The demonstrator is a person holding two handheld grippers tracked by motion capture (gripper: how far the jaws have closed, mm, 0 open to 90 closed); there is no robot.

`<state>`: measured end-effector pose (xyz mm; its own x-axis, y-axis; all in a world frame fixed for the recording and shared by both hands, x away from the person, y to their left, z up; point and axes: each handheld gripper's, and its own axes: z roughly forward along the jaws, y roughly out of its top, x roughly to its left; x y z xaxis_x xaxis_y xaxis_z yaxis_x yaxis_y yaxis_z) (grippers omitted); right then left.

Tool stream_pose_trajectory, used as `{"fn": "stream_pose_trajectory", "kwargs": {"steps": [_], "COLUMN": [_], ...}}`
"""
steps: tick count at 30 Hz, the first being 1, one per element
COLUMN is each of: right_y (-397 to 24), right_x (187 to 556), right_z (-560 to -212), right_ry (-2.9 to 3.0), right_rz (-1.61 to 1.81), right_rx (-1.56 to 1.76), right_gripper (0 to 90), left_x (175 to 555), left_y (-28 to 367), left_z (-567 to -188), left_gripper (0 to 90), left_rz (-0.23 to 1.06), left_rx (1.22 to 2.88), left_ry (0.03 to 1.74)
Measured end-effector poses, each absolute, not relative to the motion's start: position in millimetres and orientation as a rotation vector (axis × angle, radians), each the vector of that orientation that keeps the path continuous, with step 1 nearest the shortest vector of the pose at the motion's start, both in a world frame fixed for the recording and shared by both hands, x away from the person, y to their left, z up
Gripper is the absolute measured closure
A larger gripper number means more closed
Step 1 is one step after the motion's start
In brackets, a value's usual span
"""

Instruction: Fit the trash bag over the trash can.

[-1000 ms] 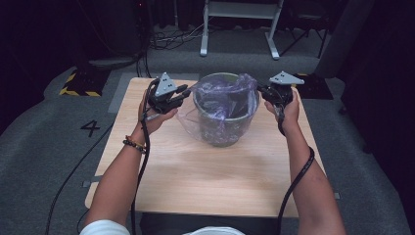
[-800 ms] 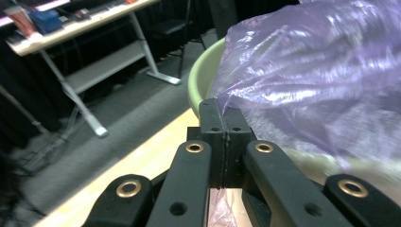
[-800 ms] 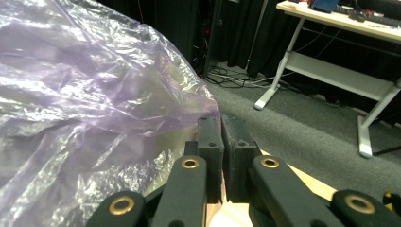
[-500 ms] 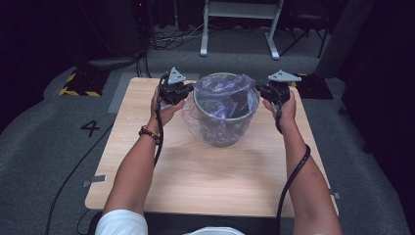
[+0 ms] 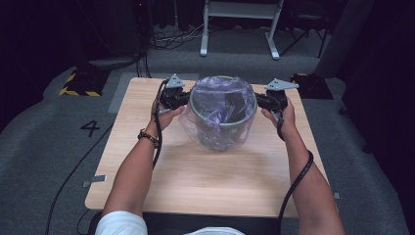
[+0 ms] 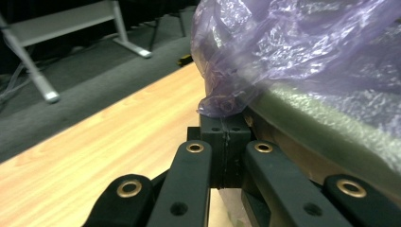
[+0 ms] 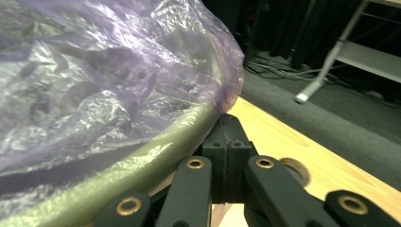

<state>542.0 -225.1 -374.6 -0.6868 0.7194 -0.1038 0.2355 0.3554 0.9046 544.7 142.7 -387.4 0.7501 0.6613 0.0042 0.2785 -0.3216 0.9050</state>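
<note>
Bin (image 5: pixel 221 128) w/ purple bag (image 5: pixel 220 100) sits near table (image 5: pixel 205 181) far edge, centred. Left gripper (image 5: pixel 182 100) & right gripper (image 5: pixel 258 102) flank the rim. Gripper views: both jaws closed, each pinching bag film. Left jaws just closed; left hand came in closer vs earlier.

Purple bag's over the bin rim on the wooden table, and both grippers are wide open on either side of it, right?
Not quite: both are shut, not open. The left gripper pinches the purple bag edge in the left gripper view; the right gripper has its jaws together by the bin rim in the right gripper view. The rest stands.
</note>
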Motion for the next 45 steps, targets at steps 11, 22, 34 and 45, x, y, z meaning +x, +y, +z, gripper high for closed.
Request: {"fn": "stream_pose_trajectory", "kwargs": {"steps": [11, 22, 34, 45], "right_y": [-229.4, -241.0, -229.4, -225.9], "right_x": [514.1, 520.4, 542.3, 563.5], "right_z": [-373.1, -353.8, -352.7, -383.3], "right_ry": [2.132, 1.996, 2.024, 2.109], "right_rz": [1.341, 1.35, 1.346, 1.328], "right_rx": [0.763, 0.835, 0.895, 1.0], "right_gripper": [90.0, 90.0, 89.8, 89.9], "left_x": [515.5, 511.1, 529.8, 556.6], "left_y": [164.8, 188.2, 171.2, 154.0], "left_z": [-383.9, -350.3, -349.9, -385.7], "left_gripper": [79.7, 37.2, 73.9, 90.0], "left_rz": [0.48, 0.507, 0.61, 0.548], "left_rx": [1.887, 1.742, 1.787, 1.942], "left_ry": [0.689, 0.706, 0.791, 0.891]}}
